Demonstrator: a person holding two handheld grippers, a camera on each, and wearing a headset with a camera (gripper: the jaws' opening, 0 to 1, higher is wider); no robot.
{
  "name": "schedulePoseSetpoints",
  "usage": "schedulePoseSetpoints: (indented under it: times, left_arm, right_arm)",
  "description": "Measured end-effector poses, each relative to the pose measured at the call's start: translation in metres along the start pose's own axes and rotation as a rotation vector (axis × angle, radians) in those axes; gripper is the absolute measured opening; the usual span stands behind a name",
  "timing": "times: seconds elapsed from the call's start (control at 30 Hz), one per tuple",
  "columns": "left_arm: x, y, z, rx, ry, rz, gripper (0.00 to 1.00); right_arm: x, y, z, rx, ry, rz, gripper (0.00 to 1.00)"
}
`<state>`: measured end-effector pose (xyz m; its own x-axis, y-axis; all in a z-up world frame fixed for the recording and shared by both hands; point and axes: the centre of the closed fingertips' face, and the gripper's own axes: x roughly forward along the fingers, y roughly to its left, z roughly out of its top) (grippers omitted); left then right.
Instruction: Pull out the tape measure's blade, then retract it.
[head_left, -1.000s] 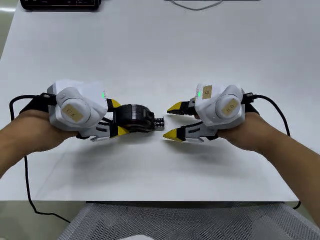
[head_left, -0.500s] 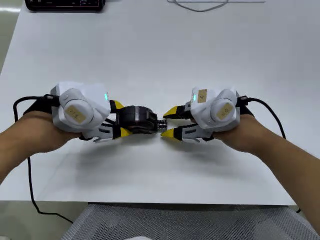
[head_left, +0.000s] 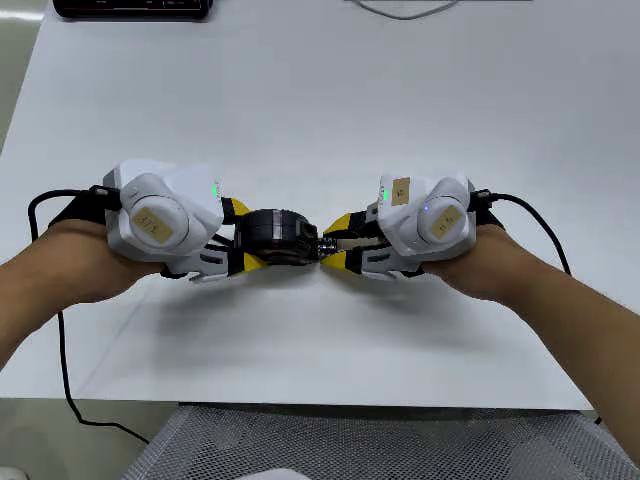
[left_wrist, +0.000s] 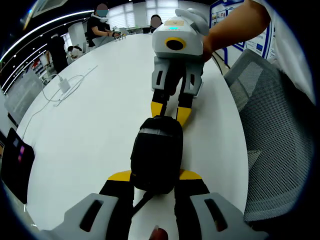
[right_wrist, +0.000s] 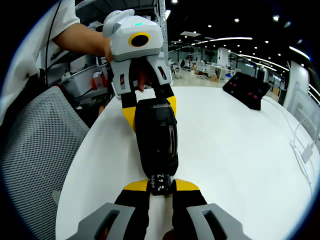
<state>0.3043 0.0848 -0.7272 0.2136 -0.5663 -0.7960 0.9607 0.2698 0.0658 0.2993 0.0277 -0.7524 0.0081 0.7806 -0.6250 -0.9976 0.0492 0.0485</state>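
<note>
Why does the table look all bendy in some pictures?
Left gripper view, right gripper view: fisheye lenses curve the table. Head view: straight edges, soft shadows under the left gripper and right gripper; the tape measure looks sharp.

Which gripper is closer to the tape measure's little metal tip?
Right. The right gripper pinches the metal tip between its fingers; the left gripper holds the case at the opposite end.

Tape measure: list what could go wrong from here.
1. The right gripper pinches only the small hook at its very tips, so it could slip off when pulling starts.
2. The left gripper holds the tape measure by its rear end, so the case may twist or pull free.
</note>
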Motion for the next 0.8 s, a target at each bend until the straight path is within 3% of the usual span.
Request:
schedulePoseSetpoints:
  times: [0.8]
  left_arm:
    - [-0.0007, -0.0002, -0.0007, 0.014, 0.006, 0.000, 0.25]
  right_arm:
    - [0.0021, 0.0021, 0.0008, -0.049, 0.004, 0.024, 0.11]
